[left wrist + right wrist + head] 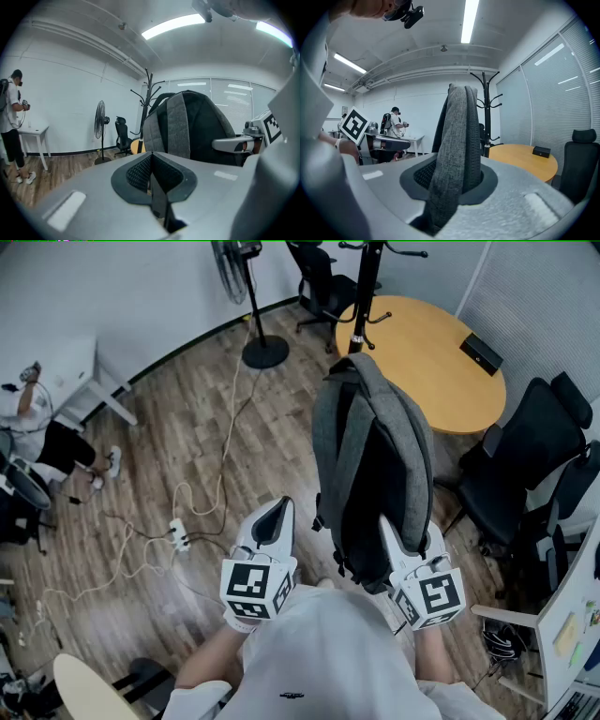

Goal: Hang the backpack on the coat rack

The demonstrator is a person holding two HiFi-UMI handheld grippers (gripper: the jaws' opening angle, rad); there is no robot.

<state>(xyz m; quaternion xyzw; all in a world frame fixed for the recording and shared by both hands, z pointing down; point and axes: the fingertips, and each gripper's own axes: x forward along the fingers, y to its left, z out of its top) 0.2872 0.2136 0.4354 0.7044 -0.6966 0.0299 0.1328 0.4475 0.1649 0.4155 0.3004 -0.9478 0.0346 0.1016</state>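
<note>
Grey woven strap [457,140] of rounded backpack [375,456] pinched in right gripper [396,538]; left gripper [151,176] jaws together, empty.

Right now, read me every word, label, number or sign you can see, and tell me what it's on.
No word or number can be read.
Left marker cube and right marker cube: black-and-white square patterns, no letters.
Backpack: no label shows.
Shirt: a small dark mark, too small to read.
Papers at the right edge: too small to read.
</note>
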